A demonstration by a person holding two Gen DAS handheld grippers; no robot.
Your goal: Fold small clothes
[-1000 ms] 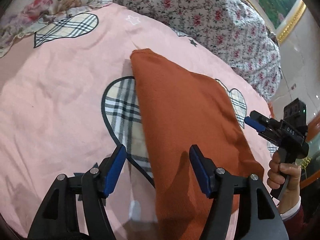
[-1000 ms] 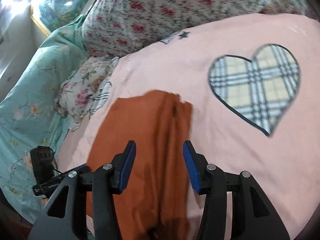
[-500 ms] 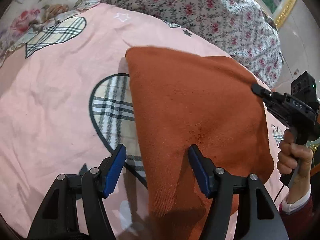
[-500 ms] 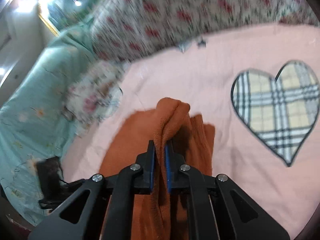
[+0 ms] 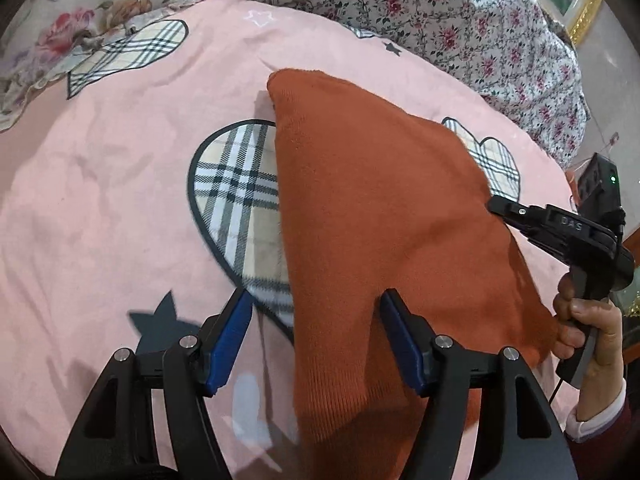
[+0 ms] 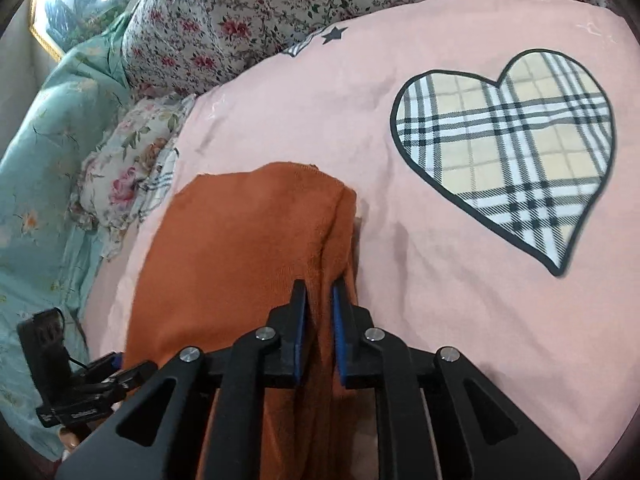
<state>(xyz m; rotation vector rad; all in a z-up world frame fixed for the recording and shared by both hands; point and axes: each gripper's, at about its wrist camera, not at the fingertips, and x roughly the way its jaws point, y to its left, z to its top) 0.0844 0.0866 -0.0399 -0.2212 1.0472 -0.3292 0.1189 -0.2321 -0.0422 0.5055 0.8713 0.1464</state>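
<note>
On the bed, over the pink cover (image 5: 120,184), lies the orange garment (image 5: 380,216), a soft knit already doubled over, with one plaid heart (image 5: 236,196) partly under its left edge. Right tongs (image 6: 319,312) are clamped on a bunched ridge of the garment's edge, and the cloth rises in a fold between the blue pads (image 6: 298,344). Left tongs (image 5: 316,340) stand wide apart and grip nothing; one finger sits over the bare cover, the other over the garment's near portion, and whether it touches the knit cannot be determined. Handling properties, as judged: the knit is light, limp and non-fragile; it drapes and sags wherever unsupported, and its layers can slide over one another. The ribbed surface probably offers good friction to the pads. Recommended hold: take an edge or corner, catching all layers together, not the middle of the panel, which would only pucker. For an even crease, the left tongs should close on the near edge opposite the right grip, so that both ends travel together. Risk: a shallow pinch may shed the lower layer.
</note>
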